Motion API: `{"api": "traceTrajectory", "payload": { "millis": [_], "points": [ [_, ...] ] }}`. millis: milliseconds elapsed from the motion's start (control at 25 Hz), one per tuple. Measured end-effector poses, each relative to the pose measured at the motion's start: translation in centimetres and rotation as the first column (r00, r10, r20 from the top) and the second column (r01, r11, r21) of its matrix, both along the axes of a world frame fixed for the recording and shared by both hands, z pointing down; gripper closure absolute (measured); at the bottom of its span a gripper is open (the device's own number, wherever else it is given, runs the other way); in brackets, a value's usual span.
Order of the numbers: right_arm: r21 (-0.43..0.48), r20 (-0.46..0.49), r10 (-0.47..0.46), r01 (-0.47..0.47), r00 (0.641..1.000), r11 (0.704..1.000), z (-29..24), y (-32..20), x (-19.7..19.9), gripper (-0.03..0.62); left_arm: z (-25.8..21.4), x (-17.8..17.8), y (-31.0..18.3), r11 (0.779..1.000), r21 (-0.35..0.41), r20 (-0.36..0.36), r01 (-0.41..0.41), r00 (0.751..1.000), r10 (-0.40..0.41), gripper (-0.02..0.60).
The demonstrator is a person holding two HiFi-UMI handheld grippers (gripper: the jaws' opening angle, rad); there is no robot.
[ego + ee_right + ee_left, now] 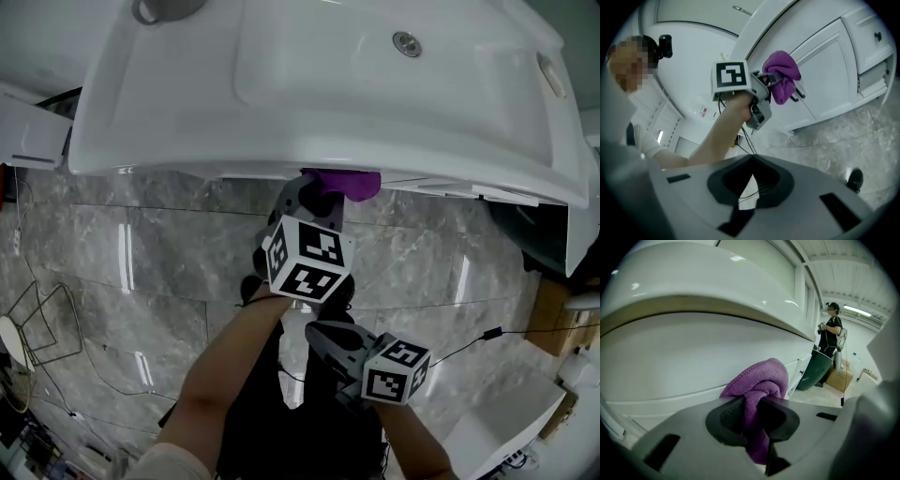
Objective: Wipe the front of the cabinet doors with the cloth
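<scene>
My left gripper (322, 195) is shut on a bunched purple cloth (345, 183), held up under the overhanging edge of the white vanity. In the left gripper view the cloth (759, 380) stands out of the closed jaws close to the white cabinet front (684, 357); I cannot tell if it touches. From the right gripper view, the cloth (782, 75) sits against a white cabinet door (825, 70) near its dark handle (798, 92), with the left gripper (765, 84) behind it. My right gripper (752, 159) hangs lower and farther back, shut with nothing in it; its marker cube (395, 369) shows below the left one.
A white basin top (328, 75) juts out over the doors. Cables and a wire stand (42, 319) lie on the grey marble floor at left. A white box (506, 427) sits at lower right. Farther along stand a person (829, 333), a green bin (813, 371) and cardboard boxes (841, 378).
</scene>
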State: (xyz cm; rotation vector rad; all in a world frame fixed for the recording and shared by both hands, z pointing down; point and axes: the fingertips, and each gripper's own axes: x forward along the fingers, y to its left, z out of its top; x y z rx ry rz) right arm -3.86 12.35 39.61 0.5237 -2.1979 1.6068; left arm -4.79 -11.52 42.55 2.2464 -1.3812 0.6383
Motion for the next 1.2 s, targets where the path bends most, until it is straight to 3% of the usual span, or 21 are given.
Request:
{"api": "traceTrajectory", "payload": {
  "millis": [200, 440, 680, 840, 920, 1040, 1200],
  "points": [
    [-0.042, 0.041, -0.028, 0.030, 0.999, 0.999, 0.4, 0.6, 3.7, 0.585, -0.2, 1.3, -2.2, 0.999, 0.019, 0.080, 0.036, 0.996, -0.038, 0.509],
    [-0.049, 0.104, -0.102, 0.108, 0.989, 0.993, -0.3, -1.0, 11.8, 0.585, 2.8, 1.7, -2.5, 0.989, -0.013, 0.174, 0.146, 0.975, -0.142, 0.511],
    [-0.091, 0.087, -0.109, 0.116, 0.990, 0.989, 2.3, -2.6, 18.1, 0.585, 4.7, 2.2, -2.8, 0.973, 0.066, 0.241, 0.222, 0.942, -0.232, 0.512],
    [-0.114, 0.070, -0.127, 0.134, 0.989, 0.984, 3.0, -1.3, 18.1, 0.585, 5.6, 2.8, -2.4, 0.960, 0.125, 0.251, 0.250, 0.928, -0.274, 0.512],
    [-0.119, 0.065, -0.144, 0.151, 0.987, 0.981, 3.5, -0.4, 17.2, 0.585, 6.3, 3.4, -2.2, 0.955, 0.128, 0.217, 0.266, 0.933, -0.289, 0.512],
    [-0.119, 0.058, -0.179, 0.185, 0.982, 0.976, 4.1, 0.9, 16.0, 0.585, 9.9, 4.2, -1.3, 0.955, 0.052, 0.138, 0.291, 0.945, -0.296, 0.512],
    [-0.101, 0.039, -0.195, 0.198, 0.980, 0.975, 4.4, 1.8, 15.1, 0.585, 15.9, 2.6, -0.3, 0.952, -0.033, 0.159, 0.305, 0.942, -0.296, 0.512]
  ]
}}
